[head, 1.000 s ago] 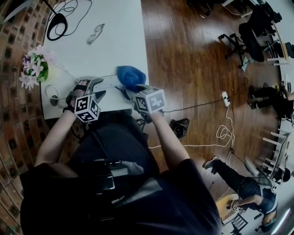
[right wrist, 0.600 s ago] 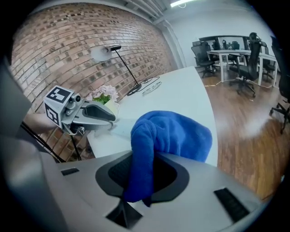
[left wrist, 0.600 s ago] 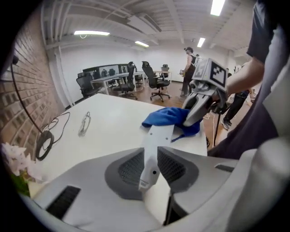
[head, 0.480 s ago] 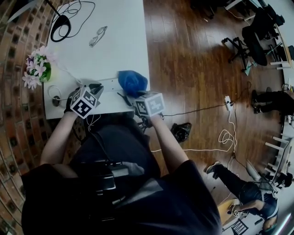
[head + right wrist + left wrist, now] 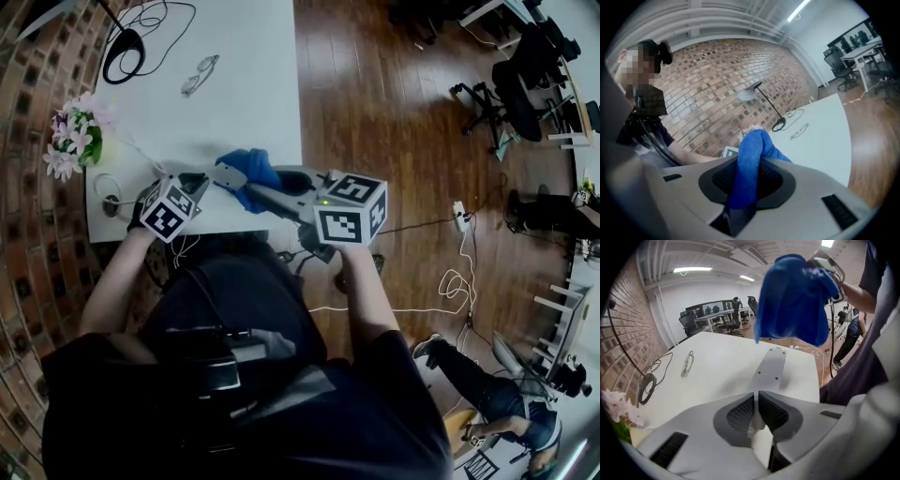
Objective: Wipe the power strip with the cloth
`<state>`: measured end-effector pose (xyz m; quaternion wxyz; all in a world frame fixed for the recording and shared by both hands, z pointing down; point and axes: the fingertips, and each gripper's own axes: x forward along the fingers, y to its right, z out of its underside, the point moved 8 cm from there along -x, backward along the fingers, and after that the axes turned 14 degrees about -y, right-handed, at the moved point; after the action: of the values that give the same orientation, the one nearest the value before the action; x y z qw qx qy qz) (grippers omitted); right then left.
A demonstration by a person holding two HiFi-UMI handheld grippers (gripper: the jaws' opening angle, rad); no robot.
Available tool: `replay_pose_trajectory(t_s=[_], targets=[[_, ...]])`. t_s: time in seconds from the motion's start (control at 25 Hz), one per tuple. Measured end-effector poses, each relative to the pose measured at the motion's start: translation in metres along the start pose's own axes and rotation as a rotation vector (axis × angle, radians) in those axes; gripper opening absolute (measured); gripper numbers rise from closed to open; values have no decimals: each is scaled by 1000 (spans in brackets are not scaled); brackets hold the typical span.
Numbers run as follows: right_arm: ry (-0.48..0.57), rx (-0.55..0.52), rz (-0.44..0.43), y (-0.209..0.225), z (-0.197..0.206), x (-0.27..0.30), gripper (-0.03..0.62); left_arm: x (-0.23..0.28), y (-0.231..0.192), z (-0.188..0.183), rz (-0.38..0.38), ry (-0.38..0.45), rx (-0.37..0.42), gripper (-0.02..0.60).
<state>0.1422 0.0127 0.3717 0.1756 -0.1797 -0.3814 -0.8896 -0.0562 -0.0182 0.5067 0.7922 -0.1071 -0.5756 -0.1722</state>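
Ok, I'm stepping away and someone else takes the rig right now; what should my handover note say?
Left gripper: jaws have just been closing, now shut on the near end of the long white plastic power strip, lying on the white table.
Right gripper: shut on the blue cloth, held above the strip, clear of it.
Done: strip pinned, cloth gripped.
To do: bring the cloth down and wipe along the strip.

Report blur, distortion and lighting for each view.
Head view: heavy fisheye bows the table edges. Left gripper view: black round vignette, the ceiling light glares, the blue cloth is slightly soft, the power strip sharp. Right gripper view: the brick wall is sharp; a mosaic patch sits top left.
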Motion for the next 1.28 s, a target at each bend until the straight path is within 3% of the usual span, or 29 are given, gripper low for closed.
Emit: replay_pose_trajectory(t_s=[0.12, 0.32, 0.52, 0.72, 0.88, 1.04, 1.28], targets=[[18, 35, 94, 21, -4, 5, 89, -2, -2, 1, 22, 22, -38, 40], [-101, 157, 322, 83, 43, 37, 91, -1, -3, 1, 33, 32, -60, 27], [-164, 161, 520, 108, 74, 58, 91, 0, -5, 3, 30, 49, -70, 15], [-240, 95, 585, 101, 72, 70, 91, 4, -15, 15, 23, 85, -139, -3], [-220, 117, 601, 101, 72, 68, 91, -8, -30, 22, -24, 71, -240, -5], [-228, 129, 627, 99, 71, 68, 91, -5, -39, 33, 15, 0, -291, -6], [-243, 127, 697, 95, 67, 72, 91, 4, -46, 41, 54, 10, -331, 0]])
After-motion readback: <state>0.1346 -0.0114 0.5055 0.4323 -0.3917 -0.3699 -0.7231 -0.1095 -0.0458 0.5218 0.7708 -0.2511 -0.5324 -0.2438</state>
